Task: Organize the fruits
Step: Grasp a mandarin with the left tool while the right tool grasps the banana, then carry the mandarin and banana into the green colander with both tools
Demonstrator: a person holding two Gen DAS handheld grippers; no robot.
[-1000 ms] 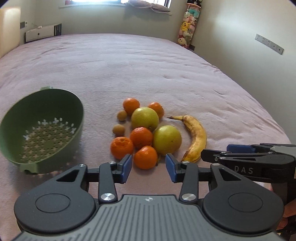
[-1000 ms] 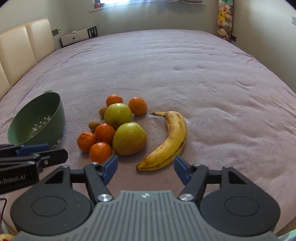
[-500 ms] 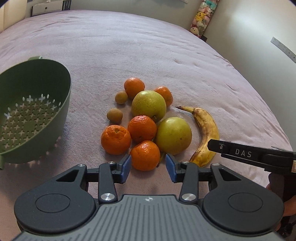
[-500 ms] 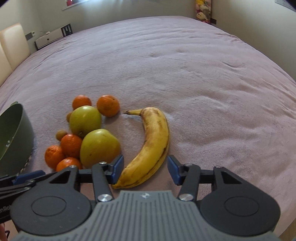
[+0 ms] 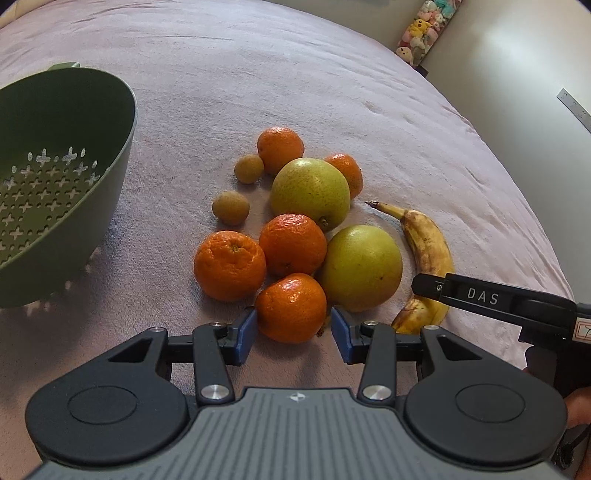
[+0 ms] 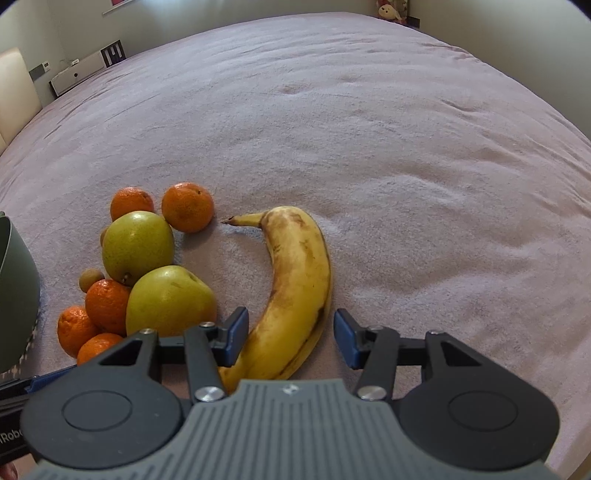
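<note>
A pile of fruit lies on the pink bed cover: several mandarins, two yellow-green pears point(image 5: 310, 192) point(image 5: 362, 267), two small brown round fruits point(image 5: 231, 208) and a spotted banana point(image 6: 295, 280). My left gripper point(image 5: 293, 334) is open and low over the pile. Its blue pads flank the nearest mandarin point(image 5: 291, 304) with slight gaps. My right gripper point(image 6: 290, 338) is open and straddles the banana's lower half, with clear gaps on both sides. One right finger point(image 5: 480, 295) crosses over the banana point(image 5: 428, 243) in the left wrist view.
A green colander point(image 5: 74, 122) lies tilted to the left of the fruit; its wall point(image 6: 14, 295) shows at the right wrist view's left edge. The bed cover point(image 6: 406, 147) stretches far behind and to the right. Walls and a hanging toy rack point(image 5: 424, 29) stand beyond.
Both grippers have come down and forward onto the fruit. The right gripper's jaws have narrowed and now straddle the banana; the left's pads now flank the nearest mandarin.
</note>
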